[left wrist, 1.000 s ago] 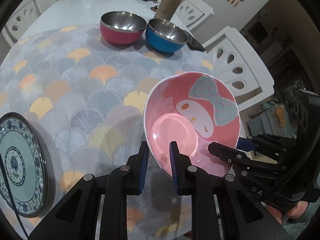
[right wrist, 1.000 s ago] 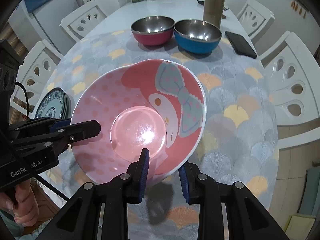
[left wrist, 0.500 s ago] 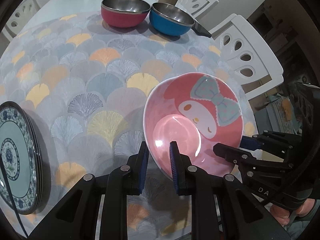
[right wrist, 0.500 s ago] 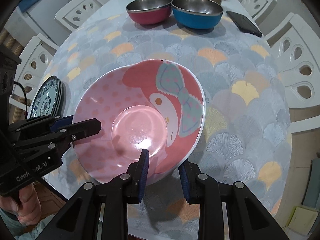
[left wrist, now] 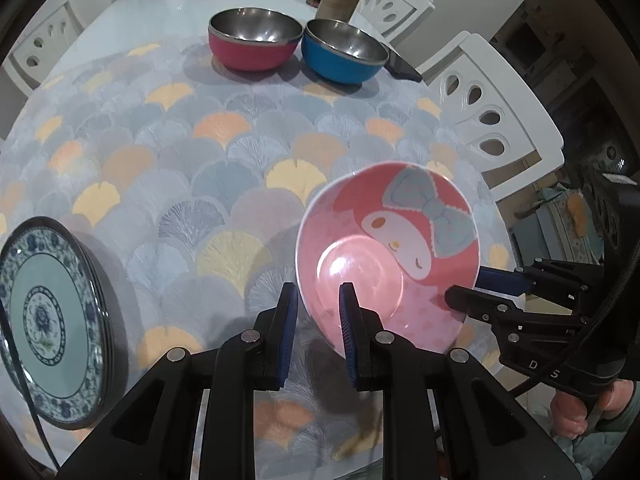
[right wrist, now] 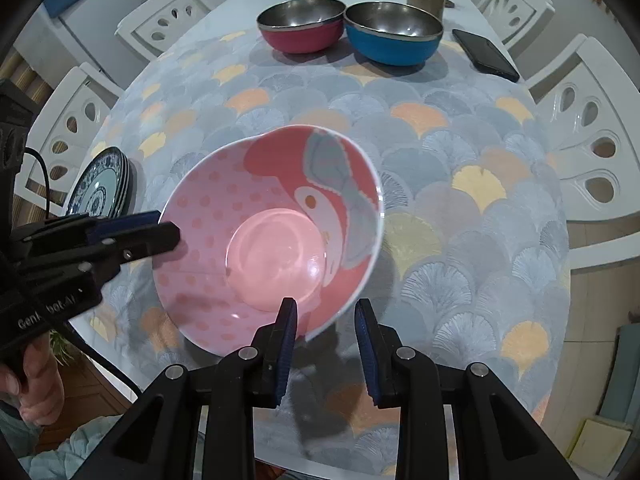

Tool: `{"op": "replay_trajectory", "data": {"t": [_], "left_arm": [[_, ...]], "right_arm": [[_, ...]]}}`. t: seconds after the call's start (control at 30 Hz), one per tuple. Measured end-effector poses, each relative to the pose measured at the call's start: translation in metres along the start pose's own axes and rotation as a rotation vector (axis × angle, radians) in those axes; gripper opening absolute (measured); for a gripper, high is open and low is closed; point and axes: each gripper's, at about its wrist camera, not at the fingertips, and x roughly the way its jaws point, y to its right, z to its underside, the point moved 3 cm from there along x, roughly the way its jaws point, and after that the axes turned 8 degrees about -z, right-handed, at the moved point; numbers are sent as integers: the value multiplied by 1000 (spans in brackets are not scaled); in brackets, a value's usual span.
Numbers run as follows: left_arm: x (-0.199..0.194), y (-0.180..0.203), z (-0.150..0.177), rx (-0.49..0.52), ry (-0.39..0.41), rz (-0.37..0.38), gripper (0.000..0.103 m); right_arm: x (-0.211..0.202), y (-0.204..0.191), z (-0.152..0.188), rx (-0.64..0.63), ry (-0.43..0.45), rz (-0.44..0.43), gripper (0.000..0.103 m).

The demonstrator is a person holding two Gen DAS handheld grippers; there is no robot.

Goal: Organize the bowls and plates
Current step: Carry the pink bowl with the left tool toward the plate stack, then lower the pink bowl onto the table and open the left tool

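While the left gripper [left wrist: 316,300] clamps the pink bowl [left wrist: 392,256] rim, the right gripper [right wrist: 326,316] pinches its opposite edge

Left wrist view is looking steeply down along its own fingers [left wrist: 288,320], close over the near table edge, facing the far end. Right wrist view is facing the same way, close in, from the other side. Both are sharing the pink bowl [left wrist: 400,248], red bowl [right wrist: 302,24], blue bowl [right wrist: 394,30] and patterned cloth [left wrist: 224,168].
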Motion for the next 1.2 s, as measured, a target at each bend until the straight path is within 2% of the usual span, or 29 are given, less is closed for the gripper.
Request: {"op": "replay_trajectory", "data": {"t": [0.17,0.33,0.43,0.67,0.83,0.93,1.03,1.2], "left_arm": [[5,-5,-6,-27,-8,29,18],[13,-6,-6,-57,-35,69,18],[14,-6,-4,-50,-69,102,24],[-4,-2,-1,-2,-45,94,24],[2,6,5,65,-63,57,24],[2,3,10,66,-74,66,24],[0,-5,10,36,-71,71,24],[-13,-16,-3,-18,-18,95,24]], "right_arm": [[-4,8,-2,33,11,-13,29],[9,7,-10,39,0,-24,29],[11,2,-12,33,0,-43,31],[2,-9,-6,1,-13,-37,31],[9,-7,2,2,-49,-41,31],[7,-7,5,-2,-55,-58,31],[-5,-5,2,-18,-27,-36,31],[-36,-2,-9,-54,46,6,31]]}}
